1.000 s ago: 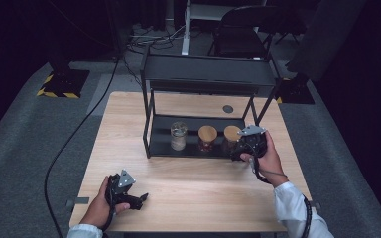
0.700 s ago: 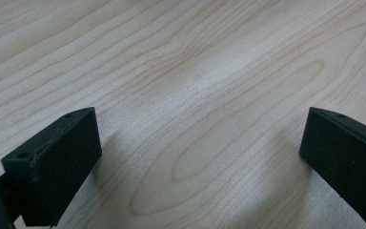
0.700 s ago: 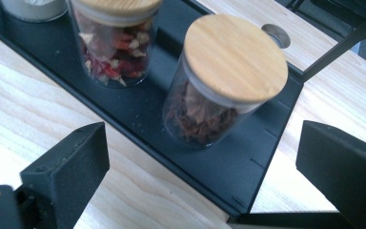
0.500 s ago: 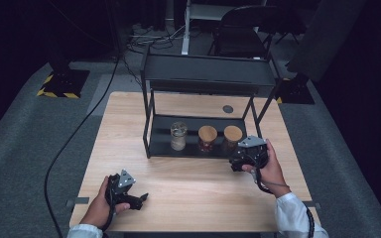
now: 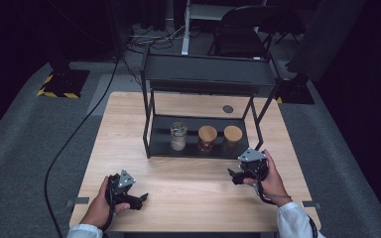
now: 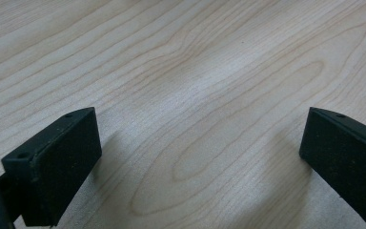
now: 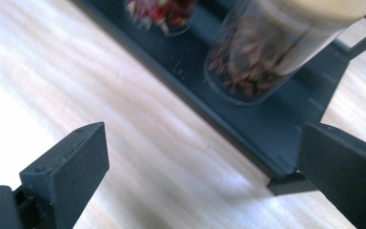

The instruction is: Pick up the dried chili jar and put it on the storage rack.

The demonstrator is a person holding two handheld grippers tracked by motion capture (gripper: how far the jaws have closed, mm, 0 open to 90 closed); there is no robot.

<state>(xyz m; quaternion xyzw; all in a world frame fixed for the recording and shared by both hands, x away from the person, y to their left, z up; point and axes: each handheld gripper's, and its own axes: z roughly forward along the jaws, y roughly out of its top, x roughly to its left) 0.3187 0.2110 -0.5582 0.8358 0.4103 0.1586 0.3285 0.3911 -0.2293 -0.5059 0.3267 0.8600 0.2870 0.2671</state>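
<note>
A light wooden table (image 5: 188,191) carries a black two-tier metal rack (image 5: 206,82) set toward its far edge. Just behind the rack's right rear leg, a small dark round disc (image 5: 227,109) sits in the tabletop. On the rack's lower shelf (image 5: 159,141) stand three jars in a row: a clear glass jar (image 5: 178,136) at the left, then two cork-lidded jars (image 5: 208,137) (image 5: 232,137) to its right.
</note>
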